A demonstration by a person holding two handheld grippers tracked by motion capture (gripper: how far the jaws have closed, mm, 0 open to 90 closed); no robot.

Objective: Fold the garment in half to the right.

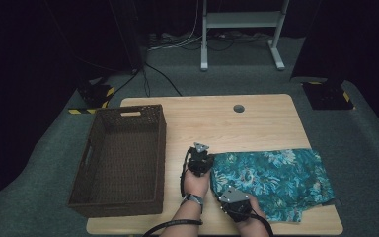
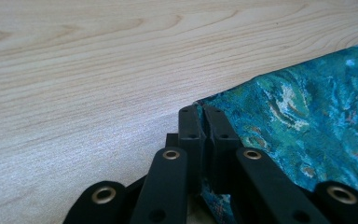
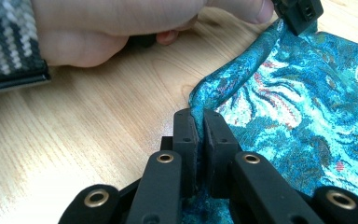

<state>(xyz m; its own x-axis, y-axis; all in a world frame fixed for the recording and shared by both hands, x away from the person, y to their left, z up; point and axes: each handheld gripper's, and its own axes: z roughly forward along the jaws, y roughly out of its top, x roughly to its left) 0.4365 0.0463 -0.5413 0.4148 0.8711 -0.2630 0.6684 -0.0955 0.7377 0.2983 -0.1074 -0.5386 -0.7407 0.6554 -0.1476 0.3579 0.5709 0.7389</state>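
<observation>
Your left gripper (image 2: 204,112) is pinched down on the near-left corner of the teal floral cloth (image 1: 271,180), jaws nearly together with fabric between them. Your right gripper (image 3: 200,116) is clamped on the same left edge, a bit closer to you, a ridge of fabric running from it up to the left gripper's jaw tip. The cloth spreads flat to the right of both grippers, over the table's (image 1: 256,123) right half. It looks light, soft and floppy: expect it to sag and drape once lifted, no stiffness. Edge and corner grips are the right spots; thin fabric could slip, so keep both clamped. The wicker basket (image 1: 123,163) sits just left of your left hand (image 1: 196,183), apart from the cloth.
</observation>
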